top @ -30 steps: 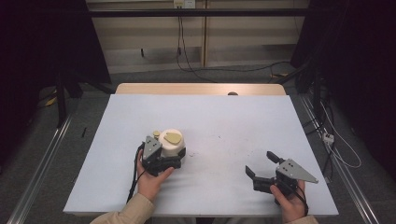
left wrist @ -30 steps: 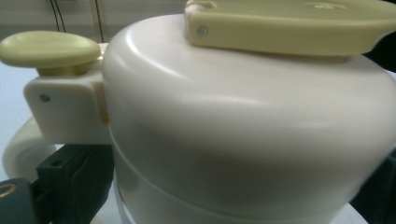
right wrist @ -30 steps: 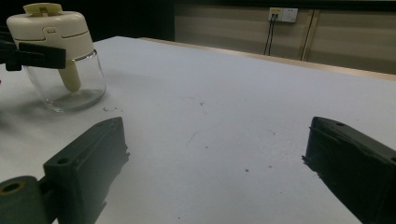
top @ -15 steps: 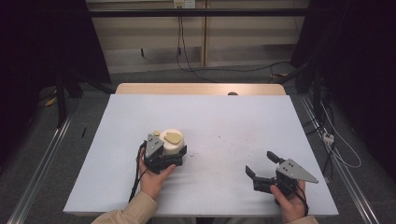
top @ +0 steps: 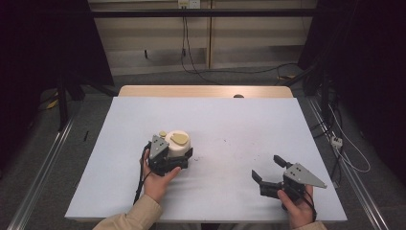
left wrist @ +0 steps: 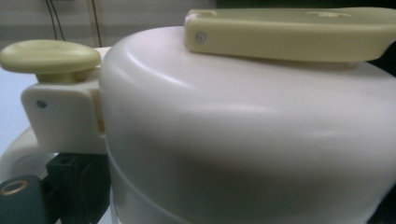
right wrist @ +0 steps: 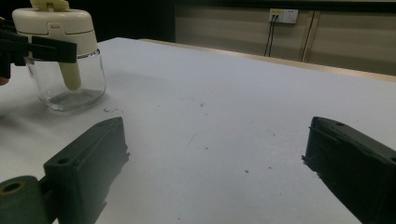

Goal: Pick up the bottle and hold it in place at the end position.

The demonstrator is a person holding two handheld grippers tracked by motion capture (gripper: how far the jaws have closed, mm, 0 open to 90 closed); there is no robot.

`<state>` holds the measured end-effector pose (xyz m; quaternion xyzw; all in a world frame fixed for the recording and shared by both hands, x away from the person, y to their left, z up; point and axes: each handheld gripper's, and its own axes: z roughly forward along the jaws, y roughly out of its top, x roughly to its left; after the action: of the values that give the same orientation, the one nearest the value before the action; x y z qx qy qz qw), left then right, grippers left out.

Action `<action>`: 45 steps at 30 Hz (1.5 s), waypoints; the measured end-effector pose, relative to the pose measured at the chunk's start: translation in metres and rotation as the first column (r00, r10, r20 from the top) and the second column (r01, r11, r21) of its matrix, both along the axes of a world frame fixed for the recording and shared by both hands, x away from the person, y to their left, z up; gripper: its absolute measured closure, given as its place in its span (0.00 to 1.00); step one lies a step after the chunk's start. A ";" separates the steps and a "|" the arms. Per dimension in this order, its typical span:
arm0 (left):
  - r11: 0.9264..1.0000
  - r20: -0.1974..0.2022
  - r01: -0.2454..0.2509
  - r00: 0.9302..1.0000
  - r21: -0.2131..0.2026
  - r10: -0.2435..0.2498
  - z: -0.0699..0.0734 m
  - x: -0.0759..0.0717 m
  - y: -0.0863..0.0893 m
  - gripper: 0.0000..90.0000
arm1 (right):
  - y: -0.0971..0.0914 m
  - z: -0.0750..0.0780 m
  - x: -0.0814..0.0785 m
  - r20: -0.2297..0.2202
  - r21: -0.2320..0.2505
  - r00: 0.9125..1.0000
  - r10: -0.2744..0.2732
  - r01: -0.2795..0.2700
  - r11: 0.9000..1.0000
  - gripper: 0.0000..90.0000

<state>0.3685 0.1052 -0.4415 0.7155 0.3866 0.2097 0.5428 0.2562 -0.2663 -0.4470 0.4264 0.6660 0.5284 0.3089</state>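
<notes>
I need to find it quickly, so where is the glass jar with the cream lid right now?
In the high view the glass jar stands on the left half of the white table, clamped by the left gripper; the open right gripper sits apart, near the front right.

Clear glass jar (right wrist: 70, 88), glossy plastic lid (left wrist: 243, 135), matt table (top: 230, 129)

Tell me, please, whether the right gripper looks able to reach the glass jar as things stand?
Probably yes. The right gripper is open, and bare white table lies between it and the glass jar. The left gripper already grips the jar's cream lid.
</notes>
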 end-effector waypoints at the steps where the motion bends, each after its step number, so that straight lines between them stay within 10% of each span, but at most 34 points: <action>1: 1.000 0.002 0.003 1.000 -0.002 -0.003 0.001 0.001 -0.001 0.06 | 0.000 0.000 0.000 0.001 0.000 1.000 0.000 0.000 1.000 0.05; 45: 0.991 0.001 0.132 0.991 0.002 -0.132 0.017 0.035 -0.038 0.07 | -0.002 0.000 0.000 0.000 -0.002 1.000 0.000 0.000 1.000 0.05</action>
<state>0.4033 0.0676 -0.4246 0.7399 0.3378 0.1740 0.5550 0.2560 -0.2679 -0.4470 0.4261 0.6667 0.5276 0.3093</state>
